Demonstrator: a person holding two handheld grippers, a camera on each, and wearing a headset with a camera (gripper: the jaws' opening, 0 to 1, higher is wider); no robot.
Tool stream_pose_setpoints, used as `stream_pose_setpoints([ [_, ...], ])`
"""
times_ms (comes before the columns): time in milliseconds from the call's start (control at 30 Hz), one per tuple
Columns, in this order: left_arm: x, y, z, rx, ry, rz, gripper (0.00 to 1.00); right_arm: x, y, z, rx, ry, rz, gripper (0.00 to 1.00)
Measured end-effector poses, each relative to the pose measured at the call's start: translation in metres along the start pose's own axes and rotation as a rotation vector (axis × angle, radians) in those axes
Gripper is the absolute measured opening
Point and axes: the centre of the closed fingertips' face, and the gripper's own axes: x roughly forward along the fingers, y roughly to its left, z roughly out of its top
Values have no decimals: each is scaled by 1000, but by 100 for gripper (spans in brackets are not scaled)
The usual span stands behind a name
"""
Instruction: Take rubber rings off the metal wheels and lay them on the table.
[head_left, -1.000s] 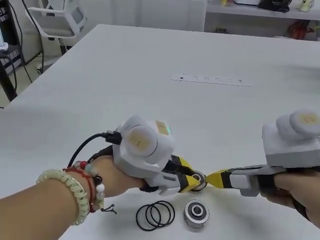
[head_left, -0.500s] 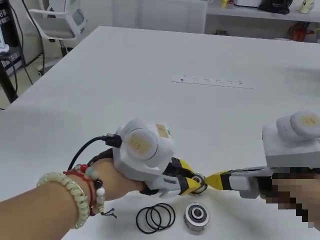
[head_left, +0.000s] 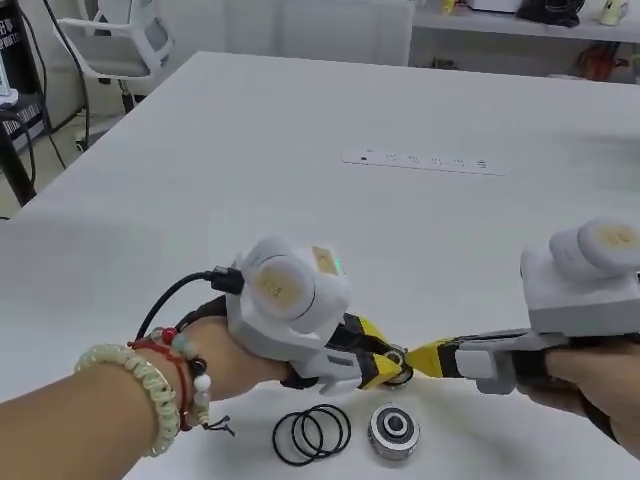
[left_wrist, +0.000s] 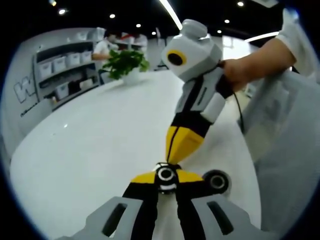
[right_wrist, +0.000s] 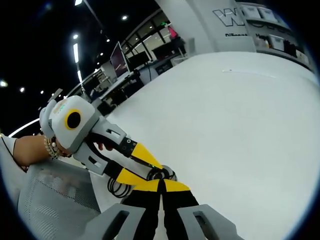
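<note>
**Wheel held in left tongs, right tongs at its rim**

- Metal wheel (left_wrist: 165, 175): held off the counter (head_left: 300, 200), low in the head view, between the two grippers. Its face with the dark centre looks back along the left gripper.
- Left tongs (head_left: 383, 366): yellow tips clamped on that wheel, one on each side.
- Right tongs (right_wrist: 161, 184): tips together, meeting the wheel's rim from the side opposite the left gripper. Cannot tell whether a ring is pinched between them.
- Rubber rings (head_left: 312, 432): a few thin black loops lying flat and overlapping on the counter, below the left gripper and nearer the person.
- Second wheel (head_left: 393, 431): flat on the counter, just right of the loose rings and apart from them.
- Power strip (head_left: 425, 160): white, set into the counter, well beyond the work.
</note>
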Motion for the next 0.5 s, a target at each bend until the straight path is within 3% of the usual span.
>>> stream_pose_setpoints([
  [200, 0, 0, 0, -2, -3, -1, 13, 1, 2, 2, -2, -8, 12, 0],
  [333, 1, 0, 1, -5, -5, 3, 13, 1, 13, 7, 0, -27, 64, 0],
  [367, 1, 0, 1, -5, -5, 2, 13, 2, 16, 14, -6, -68, 70, 0],
  [500, 2, -1, 1, -9, -8, 1, 13, 3, 11, 10, 3, -41, 38, 0],
])
